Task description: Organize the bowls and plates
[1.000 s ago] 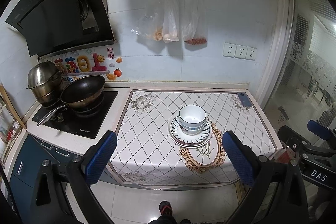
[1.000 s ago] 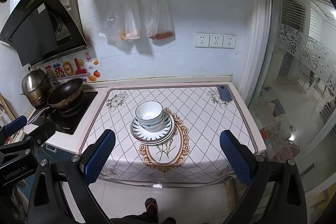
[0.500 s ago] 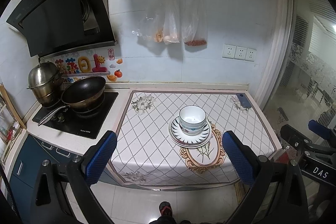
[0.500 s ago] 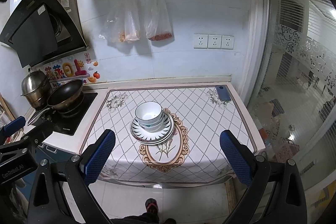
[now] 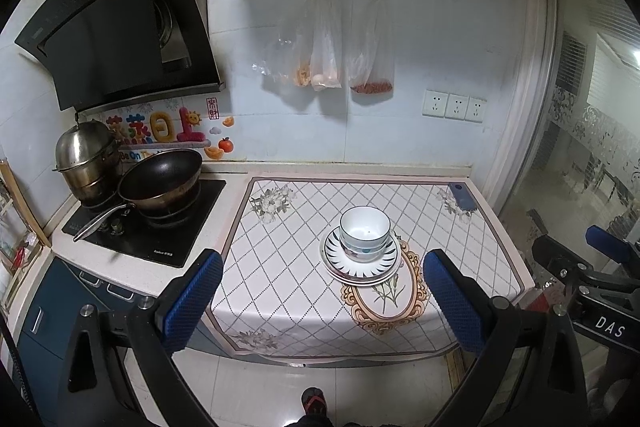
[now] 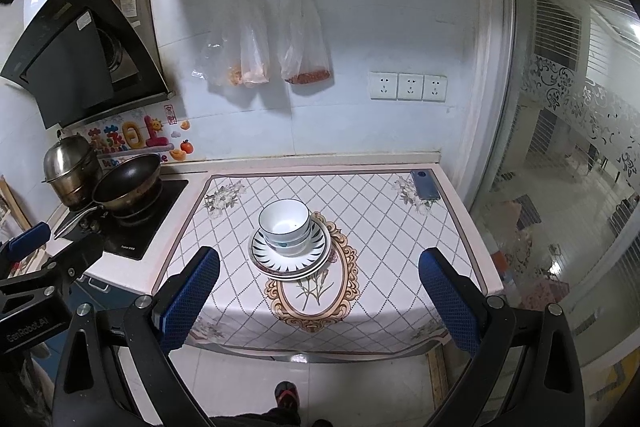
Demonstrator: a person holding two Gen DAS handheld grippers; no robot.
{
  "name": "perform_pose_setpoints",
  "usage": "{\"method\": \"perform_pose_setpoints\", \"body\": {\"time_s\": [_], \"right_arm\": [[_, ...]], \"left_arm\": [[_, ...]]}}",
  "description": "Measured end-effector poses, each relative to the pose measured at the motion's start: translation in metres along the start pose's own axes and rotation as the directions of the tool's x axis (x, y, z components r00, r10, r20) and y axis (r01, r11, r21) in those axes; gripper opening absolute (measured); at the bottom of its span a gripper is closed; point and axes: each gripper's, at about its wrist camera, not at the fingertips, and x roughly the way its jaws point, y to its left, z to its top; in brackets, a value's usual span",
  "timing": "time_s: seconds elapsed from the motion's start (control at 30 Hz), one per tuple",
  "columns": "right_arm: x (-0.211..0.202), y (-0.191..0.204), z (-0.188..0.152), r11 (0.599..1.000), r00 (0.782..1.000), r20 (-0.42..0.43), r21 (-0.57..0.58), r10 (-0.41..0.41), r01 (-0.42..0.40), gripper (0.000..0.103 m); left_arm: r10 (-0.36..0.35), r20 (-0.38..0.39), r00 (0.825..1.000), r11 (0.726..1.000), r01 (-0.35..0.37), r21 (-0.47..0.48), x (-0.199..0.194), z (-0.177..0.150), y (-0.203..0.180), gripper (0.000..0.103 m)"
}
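A stack of bowls [image 5: 364, 235] is seen nested on a stack of plates [image 5: 362, 263], set on the counter [image 5: 360, 173] over the far end of the oval medallion [image 5: 386, 297] printed on the patterned cloth [image 5: 296, 267]. All places below are given relative to that stack.

The left gripper [image 5: 318, 297] is held off the counter's near edge, short of the stack, with its blue-padded fingers [image 5: 194, 293] spread wide and nothing between them. The right gripper [image 6: 316, 301] is likewise held short of the near edge, its fingers [image 6: 446, 297] spread wide and empty. Neither gripper is touching the stack.

Bare cloth is left on every side of the stack: a broad strip to its left up to the cloth's border, another to its right, and a band behind it toward the tiled wall. A dark blue phone [image 6: 425, 184] is laid at the far right corner, well apart from the stack. To the far left, beyond the cloth's edge, a black cooktop [image 5: 148, 223] is seen carrying a wok [image 5: 160, 179] and a steel pot [image 5: 88, 163]. Plastic bags [image 5: 328, 43] are hung on the wall above and behind the stack. The near edge of the cloth is draped over the counter front.
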Motion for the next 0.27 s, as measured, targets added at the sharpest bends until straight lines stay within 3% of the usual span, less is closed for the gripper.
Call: {"method": "perform_pose_setpoints", "body": {"time_s": [0.27], "right_arm": [[-0.0007, 0.0009, -0.0004, 1.000, 1.000, 0.005, -0.005, 0.011, -0.011, 0.102]], "left_arm": [[0.016, 0.007, 1.000, 1.000, -0.016, -0.005, -0.0039, -0.0022, -0.0023, 0.103]]}}
